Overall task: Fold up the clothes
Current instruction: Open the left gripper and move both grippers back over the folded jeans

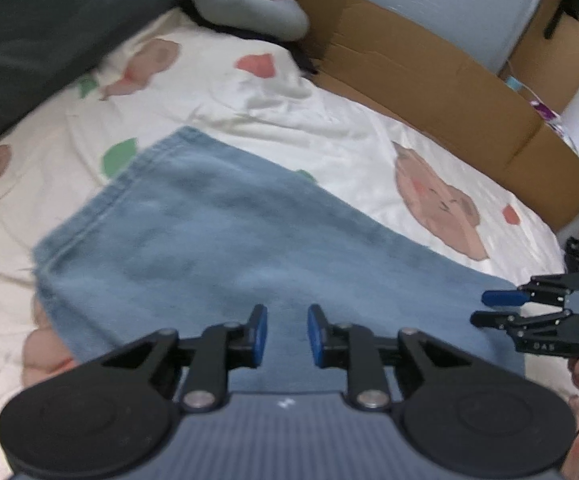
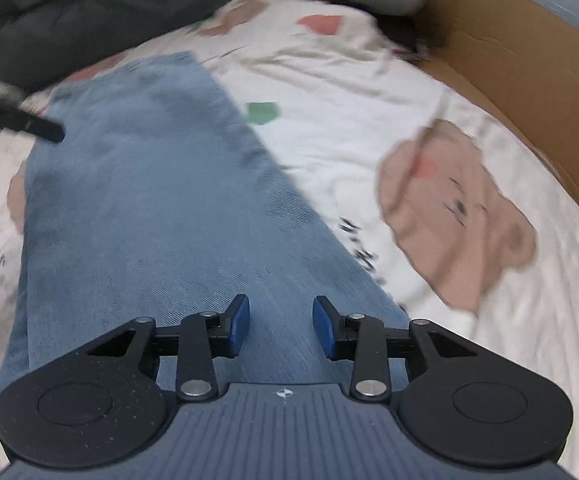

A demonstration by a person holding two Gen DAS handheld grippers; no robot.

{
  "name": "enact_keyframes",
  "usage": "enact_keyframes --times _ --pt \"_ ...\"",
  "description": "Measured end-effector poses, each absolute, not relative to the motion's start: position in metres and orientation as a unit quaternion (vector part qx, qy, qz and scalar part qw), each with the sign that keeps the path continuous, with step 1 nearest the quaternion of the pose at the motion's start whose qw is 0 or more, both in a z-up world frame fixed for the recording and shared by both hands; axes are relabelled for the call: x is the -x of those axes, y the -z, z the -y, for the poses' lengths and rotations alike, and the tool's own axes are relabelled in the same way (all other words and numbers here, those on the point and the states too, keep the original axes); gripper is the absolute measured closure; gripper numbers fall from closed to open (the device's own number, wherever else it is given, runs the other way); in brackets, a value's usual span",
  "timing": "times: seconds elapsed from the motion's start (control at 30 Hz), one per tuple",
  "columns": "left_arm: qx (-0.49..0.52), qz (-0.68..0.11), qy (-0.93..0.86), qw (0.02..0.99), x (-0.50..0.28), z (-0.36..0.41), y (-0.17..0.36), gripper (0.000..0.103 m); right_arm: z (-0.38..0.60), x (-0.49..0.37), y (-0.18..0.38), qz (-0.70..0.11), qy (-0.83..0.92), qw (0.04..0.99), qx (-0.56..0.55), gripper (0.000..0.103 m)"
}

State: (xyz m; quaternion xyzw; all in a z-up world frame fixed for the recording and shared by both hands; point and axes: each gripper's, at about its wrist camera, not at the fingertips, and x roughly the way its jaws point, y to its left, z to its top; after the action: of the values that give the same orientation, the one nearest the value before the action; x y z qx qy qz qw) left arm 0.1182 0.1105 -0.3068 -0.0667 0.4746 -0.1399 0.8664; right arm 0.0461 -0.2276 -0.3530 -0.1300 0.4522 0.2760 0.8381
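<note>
A light blue denim garment (image 1: pixel 225 236) lies flat on the bed, its hemmed end toward the far left. My left gripper (image 1: pixel 287 332) hovers over its near part, jaws apart with nothing between them. In the same view my right gripper (image 1: pixel 483 308) stands at the garment's right edge, held by a hand, with its blue pads a little apart. The right wrist view shows the denim (image 2: pixel 149 200) running away from my right gripper (image 2: pixel 281 326), which is open and empty above it. A black blurred finger (image 2: pixel 29 124) of the left gripper pokes in at the left edge.
The bed sheet (image 1: pixel 329 128) is white with bears and coloured shapes. A flattened cardboard box (image 1: pixel 429 80) lines the right side. A grey garment (image 1: pixel 245 4) lies at the far end, and a dark grey cover (image 1: pixel 41 32) lies at the far left.
</note>
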Motion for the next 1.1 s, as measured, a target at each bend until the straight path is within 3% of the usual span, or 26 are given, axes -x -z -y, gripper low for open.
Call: enact_keyframes --times 0.37,0.87,1.1 --pt "0.034 -0.494 0.207 0.844 -0.137 -0.047 0.347 0.08 0.266 -0.028 0.366 -0.449 -0.215 0.857 0.132 0.061" --pt "-0.007 -0.48 0.21 0.851 -0.131 -0.034 0.37 0.083 0.276 0.005 0.379 -0.436 -0.181 0.874 0.116 0.062" --pt "-0.008 -0.483 0.265 0.835 -0.123 -0.013 0.365 0.083 0.296 -0.004 0.377 -0.428 -0.149 0.885 0.108 0.072"
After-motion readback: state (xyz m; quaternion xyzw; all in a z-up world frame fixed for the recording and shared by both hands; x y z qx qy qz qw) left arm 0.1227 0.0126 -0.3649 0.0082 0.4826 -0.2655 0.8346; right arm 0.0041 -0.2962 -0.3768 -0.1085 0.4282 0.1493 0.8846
